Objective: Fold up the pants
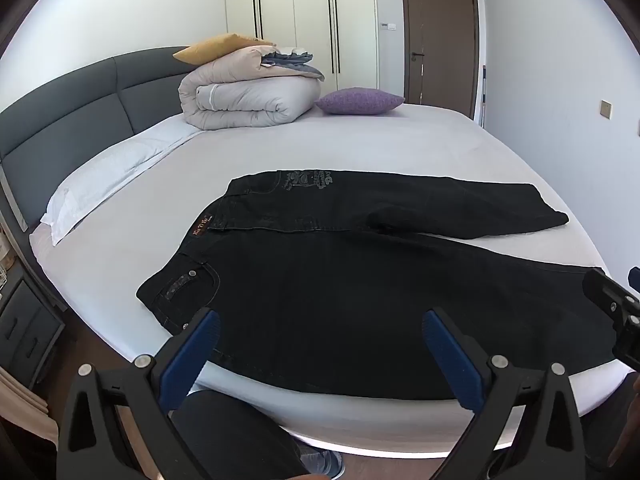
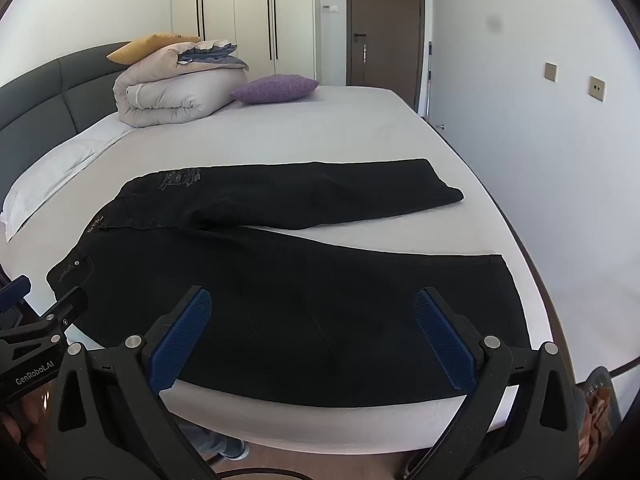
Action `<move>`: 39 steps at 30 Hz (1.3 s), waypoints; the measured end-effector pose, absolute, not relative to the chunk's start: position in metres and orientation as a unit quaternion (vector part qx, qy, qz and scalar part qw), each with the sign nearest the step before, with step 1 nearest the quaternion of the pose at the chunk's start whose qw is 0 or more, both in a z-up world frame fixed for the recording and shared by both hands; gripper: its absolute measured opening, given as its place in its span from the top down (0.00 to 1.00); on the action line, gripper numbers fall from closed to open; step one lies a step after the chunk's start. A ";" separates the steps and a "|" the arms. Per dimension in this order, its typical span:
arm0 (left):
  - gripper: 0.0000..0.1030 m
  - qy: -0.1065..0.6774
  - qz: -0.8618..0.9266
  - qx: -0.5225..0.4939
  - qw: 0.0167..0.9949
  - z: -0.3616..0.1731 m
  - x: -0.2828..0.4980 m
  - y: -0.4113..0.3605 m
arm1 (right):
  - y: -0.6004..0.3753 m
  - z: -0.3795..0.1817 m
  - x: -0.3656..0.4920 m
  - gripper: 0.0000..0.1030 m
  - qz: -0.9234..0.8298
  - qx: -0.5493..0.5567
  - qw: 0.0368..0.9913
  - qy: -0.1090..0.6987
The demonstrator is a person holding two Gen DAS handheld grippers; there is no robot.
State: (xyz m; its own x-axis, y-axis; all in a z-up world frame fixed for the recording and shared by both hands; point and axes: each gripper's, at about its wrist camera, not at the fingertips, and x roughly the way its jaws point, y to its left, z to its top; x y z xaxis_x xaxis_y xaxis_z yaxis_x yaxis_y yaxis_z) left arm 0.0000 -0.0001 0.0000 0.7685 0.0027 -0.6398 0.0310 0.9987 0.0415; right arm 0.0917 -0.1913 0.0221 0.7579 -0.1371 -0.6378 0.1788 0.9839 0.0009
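Note:
Black pants lie spread flat on the white bed, waistband to the left and both legs running right, the far leg angled away from the near one. My left gripper hovers open above the near edge of the seat and hip area, nothing between its blue pads. In the right wrist view the same pants fill the lower middle. My right gripper is open over the near leg, its blue pads apart and empty. Each gripper shows at the other view's edge.
A folded duvet, a yellow pillow and a purple cushion sit at the far head end by the grey headboard. A white pillow lies left. The person's leg and shoe stand below the bed's near edge.

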 end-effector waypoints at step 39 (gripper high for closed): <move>0.00 0.339 -0.006 0.029 0.941 0.000 0.000 -0.001 | -0.198 0.002 0.090 0.00 -0.084 0.034 0.935 0.343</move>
